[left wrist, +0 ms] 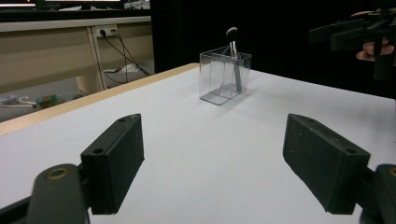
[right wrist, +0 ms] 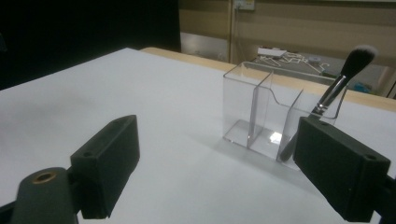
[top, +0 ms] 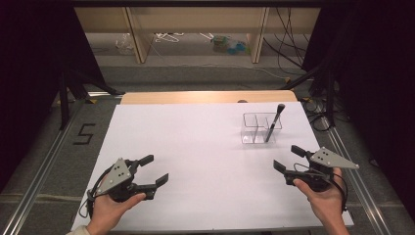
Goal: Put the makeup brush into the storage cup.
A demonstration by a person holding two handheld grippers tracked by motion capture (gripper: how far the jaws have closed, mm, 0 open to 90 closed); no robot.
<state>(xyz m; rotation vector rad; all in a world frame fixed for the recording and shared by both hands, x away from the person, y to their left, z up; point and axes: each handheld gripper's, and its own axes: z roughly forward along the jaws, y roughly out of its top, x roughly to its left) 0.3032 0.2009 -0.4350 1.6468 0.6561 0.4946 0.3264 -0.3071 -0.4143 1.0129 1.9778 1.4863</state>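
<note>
A clear plastic organizer (top: 261, 128) with compartments stands on the white table at the right rear. A makeup brush (top: 274, 121) leans in its right compartment, bristles up. The left gripper view has the organizer (left wrist: 225, 74) and brush (left wrist: 232, 44) far ahead. In the right gripper view the organizer (right wrist: 266, 112) and brush (right wrist: 343, 79) are close ahead. My left gripper (top: 154, 170) rests at the near left, open and empty. My right gripper (top: 288, 157) is held at the near right, open and empty, a short way in front of the organizer.
The white table top (top: 205, 152) has a wooden strip (top: 208, 96) along its far edge. Beyond it is grey floor with cables and a wooden shelf frame (top: 195, 29). Metal rails (top: 44, 161) run along both sides of the table.
</note>
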